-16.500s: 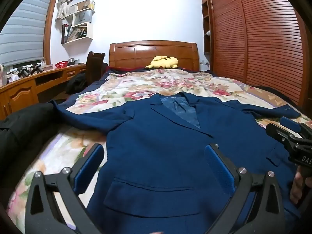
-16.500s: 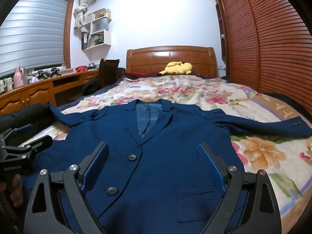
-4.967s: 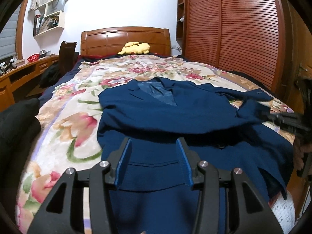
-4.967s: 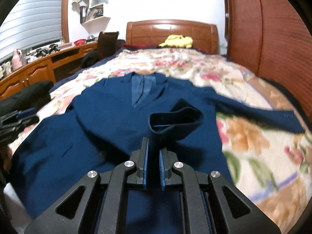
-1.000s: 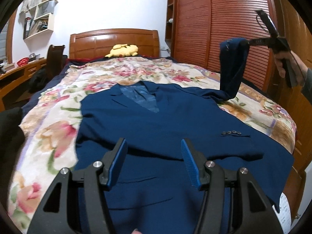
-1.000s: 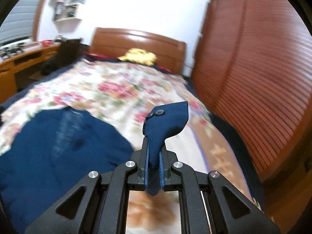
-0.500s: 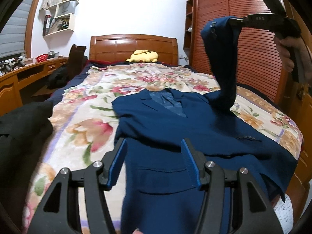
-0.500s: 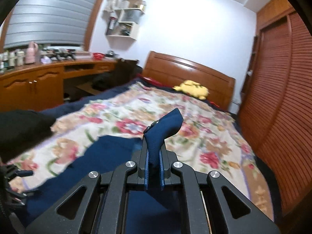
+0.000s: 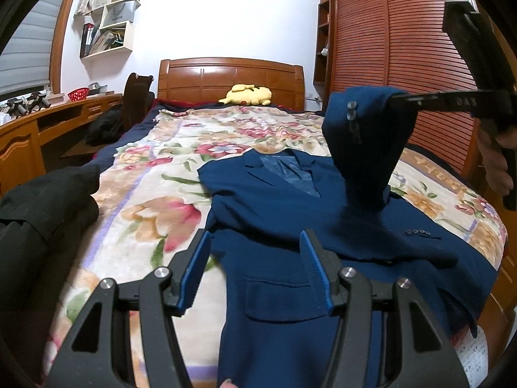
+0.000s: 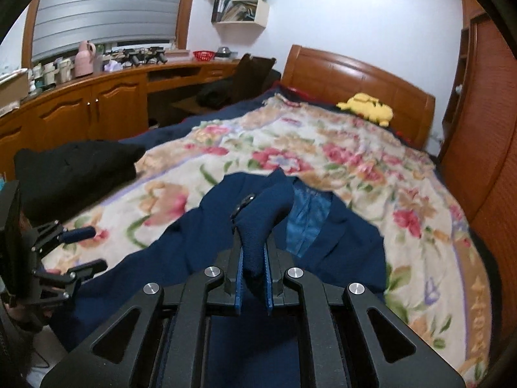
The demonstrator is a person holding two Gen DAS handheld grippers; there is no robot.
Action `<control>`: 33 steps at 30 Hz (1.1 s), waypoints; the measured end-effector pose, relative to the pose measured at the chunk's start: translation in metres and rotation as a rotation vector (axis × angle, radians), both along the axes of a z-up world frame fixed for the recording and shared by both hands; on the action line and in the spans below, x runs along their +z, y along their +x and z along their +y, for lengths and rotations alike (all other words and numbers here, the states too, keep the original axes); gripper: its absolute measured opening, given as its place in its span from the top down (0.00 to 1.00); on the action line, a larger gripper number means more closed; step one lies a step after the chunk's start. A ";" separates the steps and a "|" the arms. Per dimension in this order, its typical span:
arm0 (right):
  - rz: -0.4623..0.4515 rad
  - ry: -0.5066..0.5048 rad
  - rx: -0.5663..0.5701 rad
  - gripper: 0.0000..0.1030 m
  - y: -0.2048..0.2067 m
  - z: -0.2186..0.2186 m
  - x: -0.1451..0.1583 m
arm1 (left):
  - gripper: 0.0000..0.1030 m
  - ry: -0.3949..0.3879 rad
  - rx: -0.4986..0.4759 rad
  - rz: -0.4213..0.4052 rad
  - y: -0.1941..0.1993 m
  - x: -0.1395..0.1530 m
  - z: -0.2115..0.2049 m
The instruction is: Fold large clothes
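A navy blue suit jacket lies face up on the bed, one sleeve folded across its front. My right gripper holds the other sleeve by its buttoned cuff, lifted over the jacket's right chest. In the right wrist view the cuff stands up between the pads of the right gripper; its jaws are opening, with the cloth still between them and still hanging from them. My left gripper hovers open over the jacket's lower left edge, nothing between its fingers. It also shows at the left as the left gripper.
A floral bedspread covers the bed. A black garment lies at its left edge, a yellow plush toy by the headboard. Slatted wardrobe doors line the right side, and a wooden desk the left.
The right gripper has carried the sleeve from high at the bed's right side leftward and down over the jacket's chest. The left gripper stays open over the jacket's lower part.
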State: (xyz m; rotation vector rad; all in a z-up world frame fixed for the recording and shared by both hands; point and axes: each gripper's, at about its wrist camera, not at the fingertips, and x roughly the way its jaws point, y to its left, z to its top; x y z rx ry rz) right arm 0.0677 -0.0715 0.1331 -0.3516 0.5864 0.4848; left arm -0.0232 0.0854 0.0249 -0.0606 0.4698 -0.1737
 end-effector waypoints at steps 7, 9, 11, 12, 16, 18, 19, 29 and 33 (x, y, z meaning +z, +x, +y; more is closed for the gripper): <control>0.005 0.038 0.038 0.55 -0.018 -0.007 0.004 | 0.45 0.002 0.004 0.005 0.003 -0.002 0.000; -0.004 0.013 0.029 0.55 -0.020 -0.012 0.001 | 0.45 0.003 0.003 0.008 0.004 -0.002 0.000; 0.009 0.000 0.012 0.55 -0.019 -0.019 -0.006 | 0.45 0.005 0.001 0.012 0.005 -0.003 -0.001; 0.018 -0.004 0.002 0.55 -0.017 -0.023 -0.010 | 0.45 0.007 -0.001 0.014 0.005 -0.004 -0.002; 0.051 -0.015 -0.060 0.55 -0.014 -0.049 -0.039 | 0.45 0.015 -0.013 0.025 0.008 -0.007 -0.005; 0.080 -0.007 -0.086 0.55 -0.013 -0.063 -0.058 | 0.45 0.016 -0.024 0.039 0.010 -0.010 -0.008; 0.097 -0.004 -0.096 0.55 -0.013 -0.069 -0.067 | 0.45 0.016 -0.026 0.049 0.013 -0.012 -0.008; 0.276 0.029 -0.178 0.55 -0.007 -0.108 -0.152 | 0.45 0.013 -0.022 0.148 0.048 -0.017 -0.005; 0.277 0.050 -0.170 0.55 -0.010 -0.115 -0.163 | 0.45 0.092 -0.006 0.181 0.064 -0.017 -0.005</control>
